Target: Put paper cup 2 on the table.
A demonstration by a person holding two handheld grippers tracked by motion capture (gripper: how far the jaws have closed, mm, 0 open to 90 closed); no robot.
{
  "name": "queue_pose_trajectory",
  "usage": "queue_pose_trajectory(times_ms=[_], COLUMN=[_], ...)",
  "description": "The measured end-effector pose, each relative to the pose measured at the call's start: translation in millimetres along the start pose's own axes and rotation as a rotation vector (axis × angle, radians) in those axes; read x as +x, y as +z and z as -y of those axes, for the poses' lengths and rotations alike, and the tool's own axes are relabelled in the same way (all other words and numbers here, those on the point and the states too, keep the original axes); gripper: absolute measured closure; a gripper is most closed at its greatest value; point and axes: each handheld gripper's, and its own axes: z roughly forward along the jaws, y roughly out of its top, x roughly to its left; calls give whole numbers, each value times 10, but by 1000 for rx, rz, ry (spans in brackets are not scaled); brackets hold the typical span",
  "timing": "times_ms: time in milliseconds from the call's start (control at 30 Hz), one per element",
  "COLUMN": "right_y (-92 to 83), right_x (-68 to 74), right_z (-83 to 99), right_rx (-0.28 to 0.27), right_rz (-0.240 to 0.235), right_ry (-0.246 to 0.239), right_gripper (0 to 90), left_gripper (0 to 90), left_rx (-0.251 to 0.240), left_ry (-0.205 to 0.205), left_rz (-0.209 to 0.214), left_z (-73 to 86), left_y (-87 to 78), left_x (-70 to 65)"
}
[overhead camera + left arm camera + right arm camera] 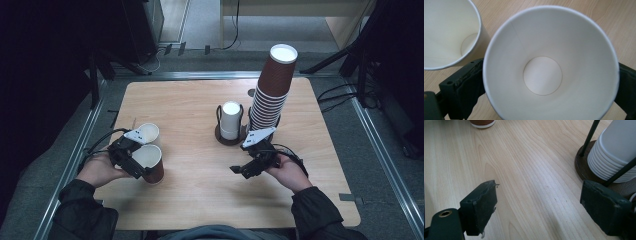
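A: Where's the left tongs right now?

B: At the near left of the counter, around a brown paper cup that stands upright there. In the left gripper view the cup's white inside sits between the two black jaws, one at each side of it.

A: Squeezing it?

B: Hard to say from this angle. The jaws stand wide, and the cup's rim hides where the pads meet the wall, so I can't tell whether they press on it or only flank it.

A: What's next to it?

B: A second cup, just behind it, the two rims nearly touching. In the left gripper view it's at the upper left, white inside too.

A: And the right tongs?

B: Spread wide with nothing between the jaws, low over bare wood at the near right. In the right gripper view the white cups stacked in a dark wire holder are just beyond its right jaw.

A: Anything farther back?

B: A tall, leaning stack of brown cups, right beside that holder.
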Motion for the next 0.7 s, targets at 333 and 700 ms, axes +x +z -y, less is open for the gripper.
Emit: queue_pose_trajectory(times_ms=[333, 700], right_y=[0, -5], right_x=[-2, 2], right_z=[1, 1], right_rx=[2, 0], right_rz=[0, 1], right_ry=[0, -1], right_gripper=[146, 147], left_gripper=[0, 0], left_rx=[-39, -126], left_ry=[-2, -18], left_rz=[23, 42], left_z=[6, -70], left_y=[-85, -236], left_x=[1, -28])
